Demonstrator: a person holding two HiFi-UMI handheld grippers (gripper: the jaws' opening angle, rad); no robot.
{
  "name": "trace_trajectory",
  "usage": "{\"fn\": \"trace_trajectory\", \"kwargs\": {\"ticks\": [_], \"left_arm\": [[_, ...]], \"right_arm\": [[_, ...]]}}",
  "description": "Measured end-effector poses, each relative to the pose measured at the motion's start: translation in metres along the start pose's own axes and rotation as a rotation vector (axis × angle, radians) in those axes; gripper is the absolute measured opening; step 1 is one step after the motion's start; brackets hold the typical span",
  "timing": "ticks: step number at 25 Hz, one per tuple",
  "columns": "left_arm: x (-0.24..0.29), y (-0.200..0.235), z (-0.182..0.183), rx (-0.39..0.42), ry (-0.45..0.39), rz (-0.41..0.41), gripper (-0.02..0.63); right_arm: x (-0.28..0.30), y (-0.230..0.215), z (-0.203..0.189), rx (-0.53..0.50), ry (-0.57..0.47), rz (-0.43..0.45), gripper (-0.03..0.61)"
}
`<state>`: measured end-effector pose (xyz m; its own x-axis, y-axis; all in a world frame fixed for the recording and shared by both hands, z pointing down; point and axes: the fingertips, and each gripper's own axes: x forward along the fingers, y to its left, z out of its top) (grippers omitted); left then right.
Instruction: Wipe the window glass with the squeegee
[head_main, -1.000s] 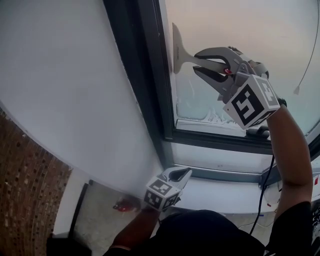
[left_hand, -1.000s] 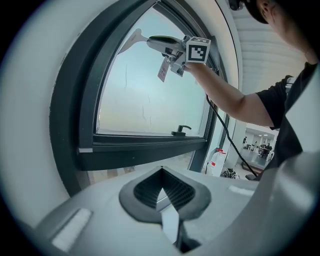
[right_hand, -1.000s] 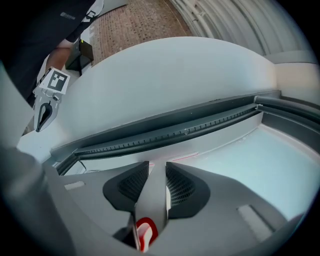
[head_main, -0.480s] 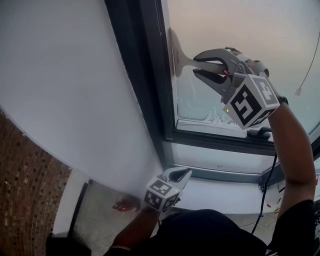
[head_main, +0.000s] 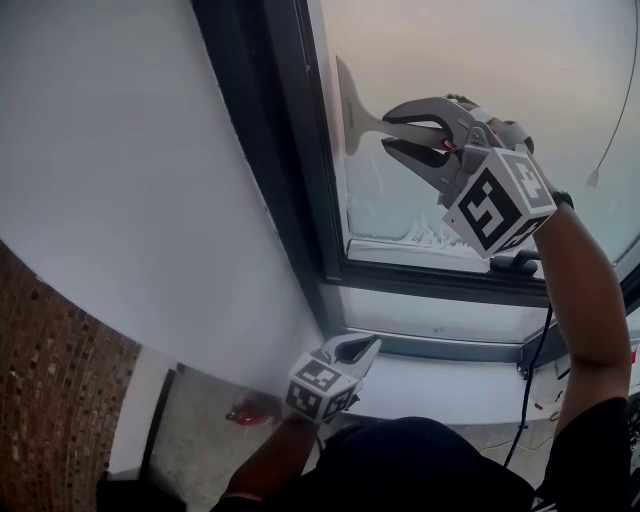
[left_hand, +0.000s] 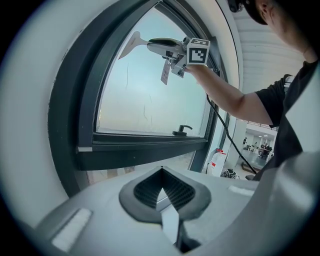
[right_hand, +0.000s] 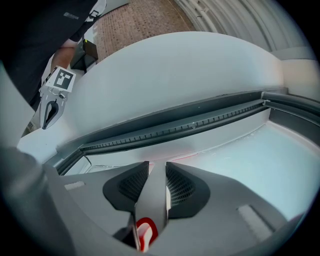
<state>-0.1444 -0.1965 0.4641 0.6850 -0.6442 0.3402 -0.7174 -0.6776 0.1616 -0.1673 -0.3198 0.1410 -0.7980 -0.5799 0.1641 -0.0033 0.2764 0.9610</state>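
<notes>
- The right claw (head_main: 390, 131) is clamped tight on the flat grey handle of the squeegee (head_main: 350, 108). The handle's red-rimmed hanging hole shows at the heel of the jaws in the right gripper view. Gripping across the flat faces likely keeps the tool from twisting.
- The squeegee sits at about 12 o'clock in the head view. Its long, thin blade lies at 9 o'clock from the claw, upright and apparently pressed to the window glass (head_main: 500, 60) just beside the dark frame (head_main: 270, 140). This is probably so that a stroke starts from the pane's edge.
- The glass is smooth and pale higher up. Toward 6 o'clock from the blade, a frothy, streaked film (head_main: 400, 215) covers it, so I judge much wiping is left.
- The left claw (head_main: 365, 347) hangs at 6 o'clock near the white sill (head_main: 450, 385). Its jaws are closed together on nothing, ribbed dark pads meeting, and it seems parked out of the way.
</notes>
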Motion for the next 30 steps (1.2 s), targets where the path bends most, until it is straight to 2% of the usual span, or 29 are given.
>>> {"fn": "trace_trajectory", "kwargs": {"ticks": [20,27,30], "left_arm": [[0.032,-0.035,0.001,0.016,0.029,-0.044,0.000],[0.044,-0.055,0.014,0.010,0.037,-0.047,0.000],[0.054,-0.061,0.009,0.030,0.038,-0.060,0.000]], "right_arm": [[-0.063,0.001,-0.039,0.029,0.044,0.043,0.132],[-0.090,0.000,-0.056,0.020,0.066,0.032,0.132],[-0.103,0.000,-0.064,0.020,0.077,0.026,0.132]]}}
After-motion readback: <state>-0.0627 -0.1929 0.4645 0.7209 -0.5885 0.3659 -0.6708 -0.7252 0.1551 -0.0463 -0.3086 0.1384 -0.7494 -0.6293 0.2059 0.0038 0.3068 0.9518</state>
